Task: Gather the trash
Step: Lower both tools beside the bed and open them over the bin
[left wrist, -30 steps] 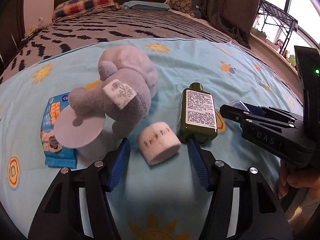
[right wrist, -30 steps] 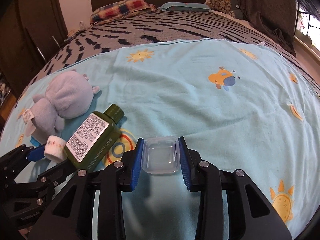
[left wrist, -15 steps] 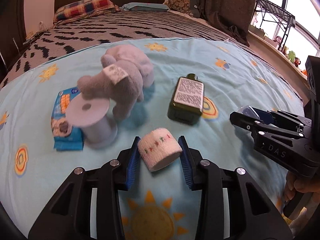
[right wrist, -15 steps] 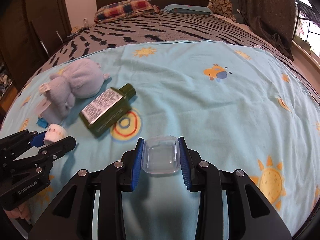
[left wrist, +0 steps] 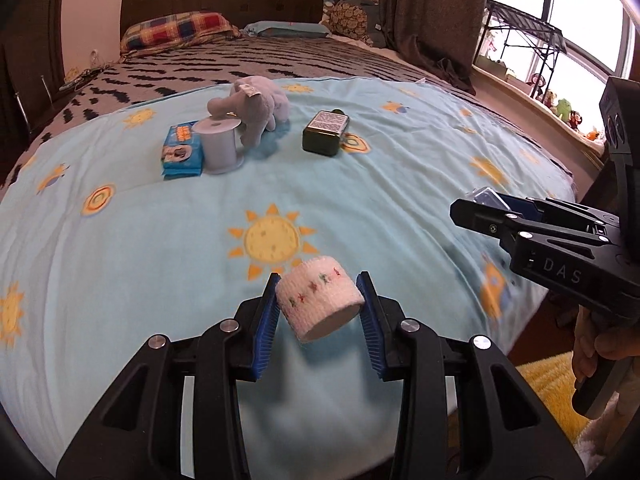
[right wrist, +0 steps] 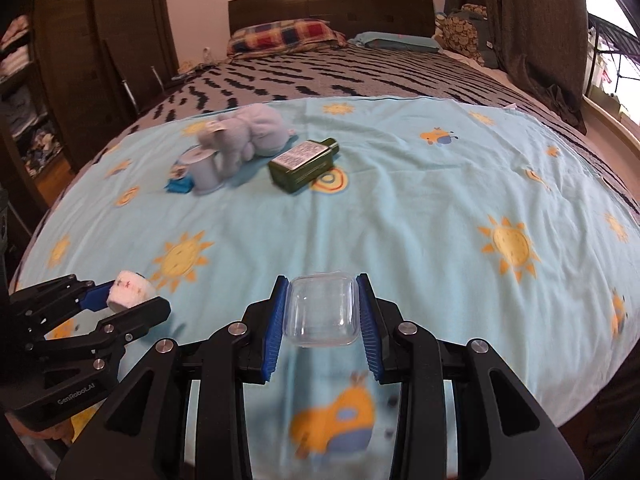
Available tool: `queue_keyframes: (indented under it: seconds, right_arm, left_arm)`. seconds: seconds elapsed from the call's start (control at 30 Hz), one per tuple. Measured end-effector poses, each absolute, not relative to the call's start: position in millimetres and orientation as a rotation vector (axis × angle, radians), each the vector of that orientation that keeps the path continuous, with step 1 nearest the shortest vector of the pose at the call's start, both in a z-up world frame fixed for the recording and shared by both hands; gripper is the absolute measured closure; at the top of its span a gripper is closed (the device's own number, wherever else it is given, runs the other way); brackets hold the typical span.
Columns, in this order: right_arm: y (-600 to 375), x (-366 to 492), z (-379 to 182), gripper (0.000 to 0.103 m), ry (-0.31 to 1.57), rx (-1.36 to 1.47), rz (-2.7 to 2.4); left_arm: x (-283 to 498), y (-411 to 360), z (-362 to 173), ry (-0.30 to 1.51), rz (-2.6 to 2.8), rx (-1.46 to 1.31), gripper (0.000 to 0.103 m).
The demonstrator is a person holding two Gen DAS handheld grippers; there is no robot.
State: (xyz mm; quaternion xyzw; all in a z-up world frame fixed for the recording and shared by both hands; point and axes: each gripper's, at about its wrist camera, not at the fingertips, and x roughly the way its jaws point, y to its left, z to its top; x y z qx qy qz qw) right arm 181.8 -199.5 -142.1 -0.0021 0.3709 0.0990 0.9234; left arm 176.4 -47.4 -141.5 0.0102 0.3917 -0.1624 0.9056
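Note:
My left gripper (left wrist: 319, 304) is shut on a white bandage roll (left wrist: 320, 303) with small coloured marks, held above the near part of the light blue bedspread (left wrist: 200, 240). The roll also shows in the right wrist view (right wrist: 131, 289). My right gripper (right wrist: 322, 308) is shut on a clear plastic box (right wrist: 322, 311), held above the bedspread's near edge. That gripper shows at the right of the left wrist view (left wrist: 486, 204), level with my left one.
Farther back on the bedspread lie a dark green bottle (left wrist: 325, 132), a grey plush toy (left wrist: 256, 106), a white spool (left wrist: 219, 146) and a blue wipes pack (left wrist: 181, 154). A yellow rug (left wrist: 548, 392) lies on the floor at right. Pillows (right wrist: 284, 36) and a headboard are behind.
Both grippers have pulled back from the objects toward the bed's near edge, each carrying its item. The left gripper closed on the bandage roll about a second ago.

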Motion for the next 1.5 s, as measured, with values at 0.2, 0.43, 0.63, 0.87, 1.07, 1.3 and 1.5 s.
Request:
queue_keyframes:
  seconds: [0.2,0.43,0.63,0.87,1.07,1.3,1.5]
  right_arm:
    - [-198,124,-150,0.068,0.743,0.017,0.231]
    - [-200,76,-185,0.068,0.782,0.087,0.266]
    - [-193,53,-224,0.068,0.852,0.102,0.273]
    - [-190,51,-272,0.068,0.94,0.101,0.239]
    - [-183,54,-306,0.068,1.018,0.103,0.239]
    - [-172,54,-333,0.068,1.078,0.103,0.245]
    - [-176,63,-344,0.066,1.104,0.131,0.23]
  left_arm:
    - [116,-47,-143,0.782,-0.343,0.033,0.067]
    - [66,-42,-177,0.815,-0.358,0.024,0.067]
    - [43,-47,-223,0.903,-0.367,0.01,0.067]
    - [35,-52,-269,0.992,-0.373,0.022,0.067]
    - [33,-54,-306,1.074,-0.387,0.026,0.067]
    - [35,-58,-332,1.144,-0.407,0.03,0.067]
    - [39,-52,-341,1.171,-0.4,0.015,0.066]
